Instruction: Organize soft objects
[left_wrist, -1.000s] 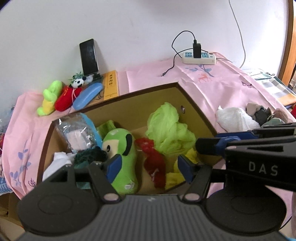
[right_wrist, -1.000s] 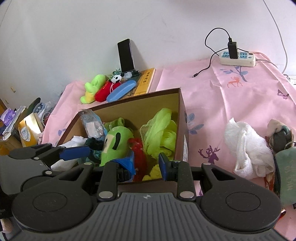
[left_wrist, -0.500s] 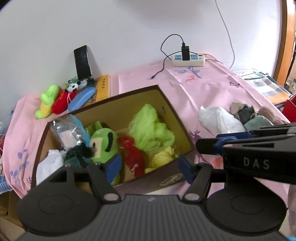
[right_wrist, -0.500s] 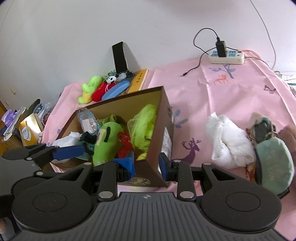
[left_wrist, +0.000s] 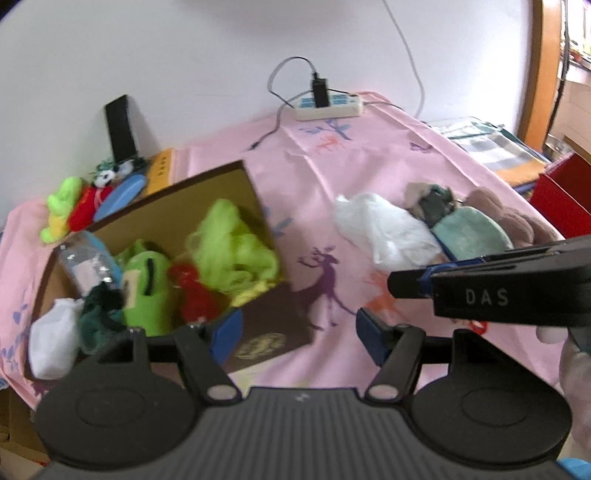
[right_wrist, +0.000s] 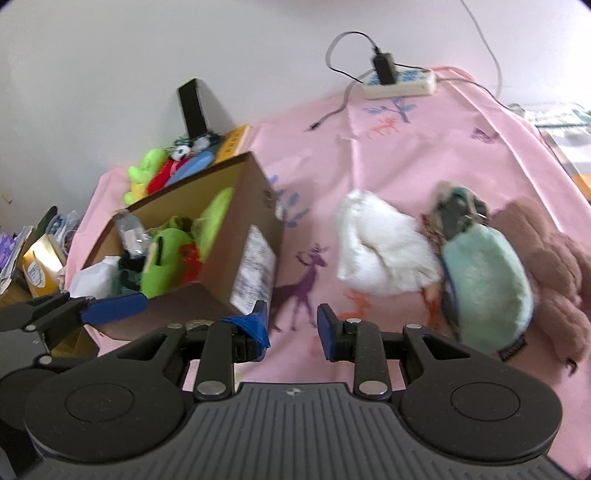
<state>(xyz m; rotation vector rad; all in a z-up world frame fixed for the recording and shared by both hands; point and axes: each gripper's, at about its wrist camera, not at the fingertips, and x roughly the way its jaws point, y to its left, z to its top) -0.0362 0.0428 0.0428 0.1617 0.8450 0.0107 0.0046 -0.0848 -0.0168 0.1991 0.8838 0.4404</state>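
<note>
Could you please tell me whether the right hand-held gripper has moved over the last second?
Yes. The right hand-held gripper has swung right: it pointed into the cardboard box before, and now it points at the pink cloth between the box and the white towel.

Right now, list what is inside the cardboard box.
In the cardboard box: green plush toy, lime mesh puff, red cloth, dark green fabric, white cloth, and a clear plastic packet. Anything beneath this pile is covered.
</note>
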